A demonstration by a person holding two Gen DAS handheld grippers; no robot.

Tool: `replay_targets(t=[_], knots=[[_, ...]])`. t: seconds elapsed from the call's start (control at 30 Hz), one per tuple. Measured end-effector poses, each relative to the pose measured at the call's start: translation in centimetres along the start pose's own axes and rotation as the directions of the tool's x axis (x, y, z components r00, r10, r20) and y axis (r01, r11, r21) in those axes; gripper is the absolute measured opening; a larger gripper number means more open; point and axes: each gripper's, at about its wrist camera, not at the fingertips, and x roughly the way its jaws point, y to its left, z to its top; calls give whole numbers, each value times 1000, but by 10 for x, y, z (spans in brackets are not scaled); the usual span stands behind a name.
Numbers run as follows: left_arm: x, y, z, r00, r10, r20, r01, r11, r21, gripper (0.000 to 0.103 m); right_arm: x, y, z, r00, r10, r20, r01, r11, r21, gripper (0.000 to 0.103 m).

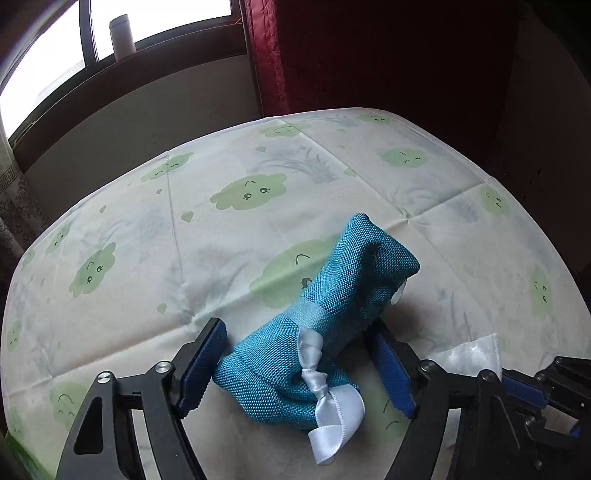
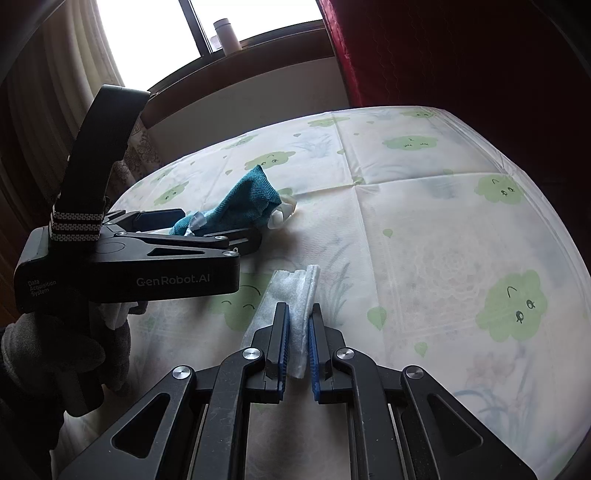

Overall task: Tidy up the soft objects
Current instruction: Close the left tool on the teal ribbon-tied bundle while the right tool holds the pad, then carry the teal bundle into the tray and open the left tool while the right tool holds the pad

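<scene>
A teal woven pouch [image 1: 332,295] tied with a white satin ribbon [image 1: 332,402] lies on the cloud-print tablecloth [image 1: 258,166]. My left gripper [image 1: 295,332] stands open around it. Its left pad touches the pouch's side, and a gap shows at its right pad. From the right wrist view the pouch [image 2: 243,203] pokes up between the left gripper's [image 2: 229,225] fingers, with something white [image 2: 282,212] sticking out of its far end. My right gripper [image 2: 298,332] is shut on a white foam sheet [image 2: 295,288], which also shows in the left wrist view, the foam sheet [image 1: 469,350] low on the right.
A gloved hand [image 2: 55,354] holds the left gripper at the table's left side. Behind the table are a window sill with a white bottle [image 2: 227,35] and a dark red curtain [image 2: 369,55]. The tablecloth [image 2: 424,221] stretches away to the right.
</scene>
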Motion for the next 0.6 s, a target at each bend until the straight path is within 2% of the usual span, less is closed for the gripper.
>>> replay_targets(t=[0.03, 0.13, 0.37, 0.6], knots=[[-1, -1, 0, 1000, -4, 0, 4, 1000, -3, 69, 0, 0, 0, 1000, 0, 0, 0, 1000, 0, 10], [-5, -1, -1, 1000, -14, 6, 14, 1000, -14, 61, 0, -1, 0, 1000, 1, 0, -1, 1000, 1, 10], [-22, 0, -12, 999, -46, 27, 48, 996, -70, 60, 0, 0, 0, 1000, -1, 1, 1, 1000, -1, 10], [-55, 5, -27, 997, 5, 73, 3, 994, -111, 60, 0, 0, 0, 1000, -1, 1, 1, 1000, -2, 10]])
